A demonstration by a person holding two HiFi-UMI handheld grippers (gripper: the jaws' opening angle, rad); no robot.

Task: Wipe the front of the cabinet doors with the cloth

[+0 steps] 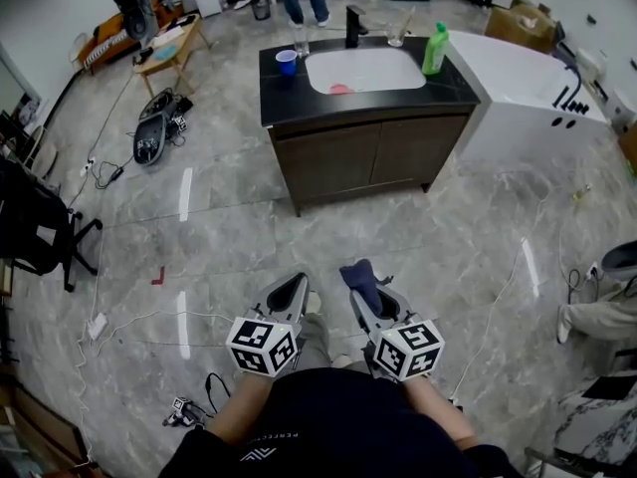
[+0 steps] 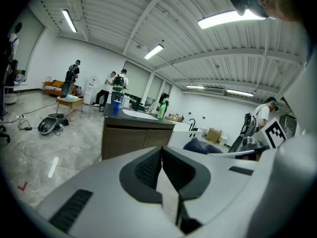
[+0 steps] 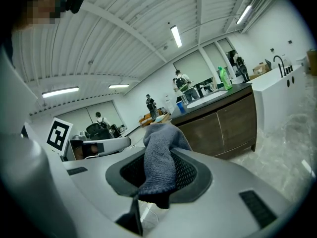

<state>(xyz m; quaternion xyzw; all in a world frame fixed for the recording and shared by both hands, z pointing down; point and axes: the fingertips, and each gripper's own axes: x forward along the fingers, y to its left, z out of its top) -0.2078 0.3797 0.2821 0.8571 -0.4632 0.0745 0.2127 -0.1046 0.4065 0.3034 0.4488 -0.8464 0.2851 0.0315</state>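
A dark-wood sink cabinet with two closed doors (image 1: pixel 370 157) stands a few steps ahead of me, also in the left gripper view (image 2: pixel 132 139) and the right gripper view (image 3: pixel 223 128). My right gripper (image 1: pixel 370 289) is shut on a dark blue cloth (image 1: pixel 360 280), which bunches up out of its jaws (image 3: pixel 161 157). My left gripper (image 1: pixel 286 296) is shut with nothing between its jaws (image 2: pixel 162 166). Both grippers are held low, close to my body and well short of the cabinet.
On the black countertop (image 1: pixel 279 88) are a white basin, a blue cup (image 1: pixel 286 61), a green bottle (image 1: pixel 435 49) and a black tap. A white bathtub (image 1: pixel 528 98) adjoins the cabinet's right. Cables (image 1: pixel 129 322), a black chair (image 1: pixel 35 229) and people stand around on the marble floor.
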